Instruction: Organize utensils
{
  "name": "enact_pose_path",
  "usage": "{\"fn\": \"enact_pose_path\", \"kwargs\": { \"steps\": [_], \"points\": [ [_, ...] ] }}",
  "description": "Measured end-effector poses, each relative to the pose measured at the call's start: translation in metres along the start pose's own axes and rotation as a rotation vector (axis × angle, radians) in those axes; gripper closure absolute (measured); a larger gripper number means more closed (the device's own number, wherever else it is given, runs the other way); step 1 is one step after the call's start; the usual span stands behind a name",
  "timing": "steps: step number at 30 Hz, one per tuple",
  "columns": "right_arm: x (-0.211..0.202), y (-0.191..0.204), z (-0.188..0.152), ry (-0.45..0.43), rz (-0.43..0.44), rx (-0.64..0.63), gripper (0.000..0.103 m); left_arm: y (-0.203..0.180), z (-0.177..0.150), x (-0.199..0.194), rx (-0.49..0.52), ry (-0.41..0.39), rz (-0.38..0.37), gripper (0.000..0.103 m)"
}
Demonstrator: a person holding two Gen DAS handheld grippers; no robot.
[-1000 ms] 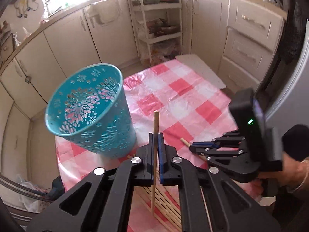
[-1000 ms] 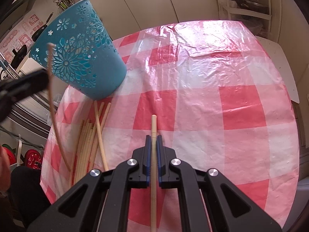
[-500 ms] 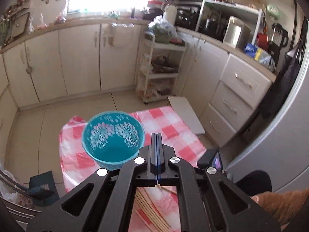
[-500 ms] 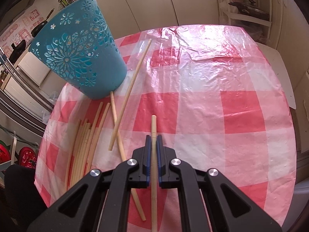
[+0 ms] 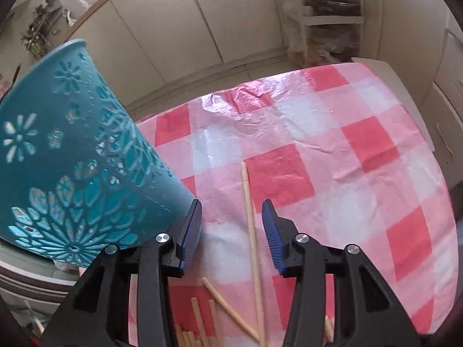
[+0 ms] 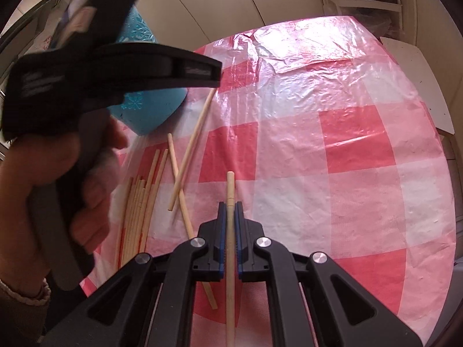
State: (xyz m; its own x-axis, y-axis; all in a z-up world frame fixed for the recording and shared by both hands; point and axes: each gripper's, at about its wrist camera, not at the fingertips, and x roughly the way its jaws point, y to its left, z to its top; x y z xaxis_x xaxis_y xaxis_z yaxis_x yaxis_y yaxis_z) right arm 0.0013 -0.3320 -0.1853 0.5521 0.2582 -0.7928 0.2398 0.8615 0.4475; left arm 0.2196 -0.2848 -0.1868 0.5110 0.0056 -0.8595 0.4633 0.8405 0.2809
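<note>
A teal cut-out basket (image 5: 66,167) stands at the left of the red-checked table (image 5: 361,173). My left gripper (image 5: 231,222) is open, low over the table beside the basket's base, with a wooden chopstick (image 5: 250,225) lying on the cloth between its jaws. My right gripper (image 6: 229,219) is shut on another chopstick (image 6: 230,190) and holds it above the table. Several loose chopsticks (image 6: 139,202) lie in a pile at the left; two more (image 6: 188,156) lie crossed. The left gripper body (image 6: 86,72) hides most of the basket (image 6: 150,110) in the right wrist view.
Cream kitchen cabinets (image 5: 179,37) and a white shelf rack (image 5: 327,20) stand beyond the table. The cloth's far edge (image 5: 260,86) drops to the floor. A white board (image 6: 416,81) lies past the table's right edge.
My left gripper released its chopstick, which now lies on the table outside the basket, then came down low and opened around it. My right gripper has held still.
</note>
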Motion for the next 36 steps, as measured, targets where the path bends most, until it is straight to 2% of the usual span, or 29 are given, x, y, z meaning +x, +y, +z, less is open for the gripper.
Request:
{"fn": "enact_pose_path", "kwargs": {
  "steps": [2, 5, 6, 7, 8, 10, 12, 15, 22, 25, 28, 31, 34, 36],
  "points": [
    [0.000, -0.002, 0.001, 0.004, 0.018, 0.009, 0.097, 0.004, 0.005, 0.018, -0.060, 0.065, -0.008, 0.060],
    [0.001, -0.006, 0.000, 0.009, 0.029, 0.017, 0.097, 0.008, 0.008, 0.023, -0.114, 0.068, -0.008, 0.056],
    [0.002, -0.006, 0.000, 0.009, 0.033, 0.020, 0.097, 0.006, 0.007, 0.023, -0.106, 0.060, -0.012, 0.063],
    [0.002, -0.007, 0.000, 0.011, 0.037, 0.024, 0.097, 0.002, 0.005, 0.022, -0.084, 0.048, -0.039, 0.085],
    [0.003, -0.007, 0.000, 0.012, 0.040, 0.026, 0.097, -0.005, 0.003, 0.021, -0.044, 0.045, -0.056, 0.098],
    [0.004, -0.008, 0.000, 0.012, 0.043, 0.027, 0.097, -0.015, -0.003, 0.016, 0.008, 0.031, -0.060, 0.098],
    [0.005, -0.007, 0.000, 0.011, 0.043, 0.029, 0.097, -0.013, -0.008, 0.009, 0.005, 0.031, -0.132, 0.098],
    [0.007, -0.006, -0.002, 0.007, 0.038, 0.025, 0.097, 0.004, -0.016, -0.022, -0.019, -0.029, -0.206, 0.098],
    [0.013, 0.004, -0.004, -0.004, 0.010, 0.011, 0.097, 0.072, -0.037, -0.122, -0.126, -0.215, -0.390, 0.098],
    [0.015, 0.006, -0.003, -0.009, -0.005, 0.006, 0.097, 0.121, -0.034, -0.170, -0.221, -0.343, -0.442, 0.098],
    [0.016, 0.010, -0.002, -0.014, -0.022, -0.004, 0.097, 0.168, -0.021, -0.213, -0.320, -0.508, -0.424, 0.098],
    [0.011, 0.013, 0.003, -0.018, -0.029, -0.013, 0.097, 0.207, -0.005, -0.236, -0.402, -0.655, -0.349, 0.098],
    [0.011, 0.012, 0.003, -0.021, -0.033, -0.023, 0.097, 0.229, 0.021, -0.228, -0.480, -0.744, -0.263, 0.098],
    [0.011, 0.011, 0.003, -0.021, -0.033, -0.027, 0.097, 0.235, 0.036, -0.215, -0.511, -0.789, -0.164, 0.098]
  ]
}}
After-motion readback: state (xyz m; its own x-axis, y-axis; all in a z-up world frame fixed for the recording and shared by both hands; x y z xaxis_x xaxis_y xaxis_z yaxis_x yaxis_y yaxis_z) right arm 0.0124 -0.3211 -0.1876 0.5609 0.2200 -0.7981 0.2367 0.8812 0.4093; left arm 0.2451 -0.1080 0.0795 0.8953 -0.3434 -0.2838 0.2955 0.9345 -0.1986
